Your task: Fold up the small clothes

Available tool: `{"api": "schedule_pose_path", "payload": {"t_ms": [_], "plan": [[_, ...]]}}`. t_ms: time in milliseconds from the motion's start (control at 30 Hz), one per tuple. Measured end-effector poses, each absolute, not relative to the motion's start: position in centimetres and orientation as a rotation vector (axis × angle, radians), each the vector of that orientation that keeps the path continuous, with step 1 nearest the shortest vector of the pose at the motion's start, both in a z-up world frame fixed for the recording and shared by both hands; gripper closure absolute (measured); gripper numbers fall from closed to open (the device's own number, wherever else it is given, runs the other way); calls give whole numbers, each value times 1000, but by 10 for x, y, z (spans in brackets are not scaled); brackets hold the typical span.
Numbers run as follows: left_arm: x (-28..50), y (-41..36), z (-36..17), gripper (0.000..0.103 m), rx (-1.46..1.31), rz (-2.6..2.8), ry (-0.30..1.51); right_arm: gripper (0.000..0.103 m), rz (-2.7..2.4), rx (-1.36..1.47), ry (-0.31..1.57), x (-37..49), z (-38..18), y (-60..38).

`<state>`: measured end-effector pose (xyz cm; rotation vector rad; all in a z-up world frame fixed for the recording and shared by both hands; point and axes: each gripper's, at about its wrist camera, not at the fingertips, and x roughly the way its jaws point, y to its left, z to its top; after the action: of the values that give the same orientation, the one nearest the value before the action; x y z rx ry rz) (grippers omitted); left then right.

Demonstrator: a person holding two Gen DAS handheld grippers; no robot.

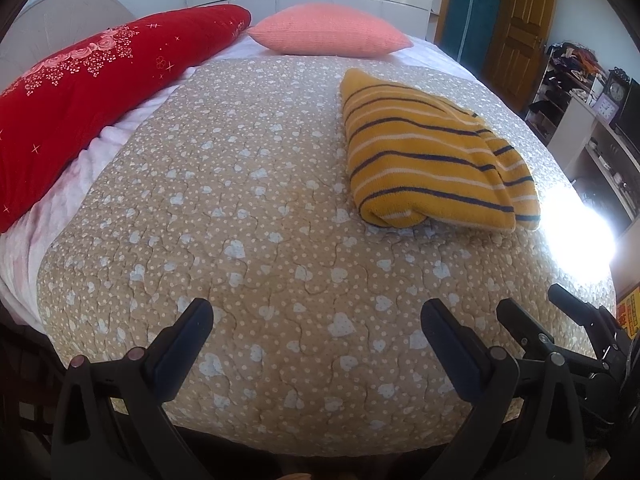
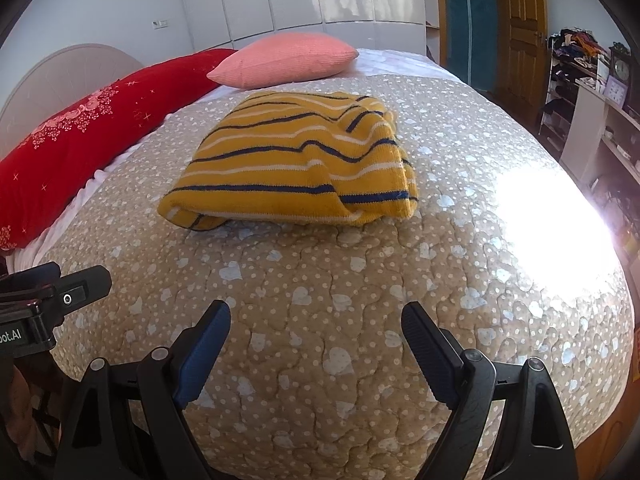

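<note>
Both grippers idle over the near edge of the quilt [image 1: 248, 200], side by side. Left gripper [image 1: 316, 320]: jaws spread wide, nothing between them. Right gripper [image 2: 316, 322]: same, jaws released and empty. Each one shows at the edge of the other's view.

Sweater [image 2: 288, 164] (yellow, navy and white stripes) lies folded in a compact bundle on the quilt, well apart from both grippers. In the left view it sits right of centre; in the right view roughly centred ahead. The folded edge faces the grippers, layers stacked, a second fold visible along its right side.

Beyond it: pink pillow [image 2: 286, 60] at the head of the bed, not touching the sweater. Red bolster [image 1: 92, 92] runs along the left side. Strong sun patch [image 2: 552, 224] on the quilt's right part washes out the pattern there.
</note>
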<state>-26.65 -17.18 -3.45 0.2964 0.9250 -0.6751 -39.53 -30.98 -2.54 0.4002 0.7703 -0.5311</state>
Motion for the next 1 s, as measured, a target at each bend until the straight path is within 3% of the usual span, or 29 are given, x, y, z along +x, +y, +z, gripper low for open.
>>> {"api": "schedule_pose_path", "payload": {"t_ms": [1000], "plan": [[-265, -171, -45, 0, 299, -678, 953, 12, -540, 405, 788, -393, -35, -311]]}}
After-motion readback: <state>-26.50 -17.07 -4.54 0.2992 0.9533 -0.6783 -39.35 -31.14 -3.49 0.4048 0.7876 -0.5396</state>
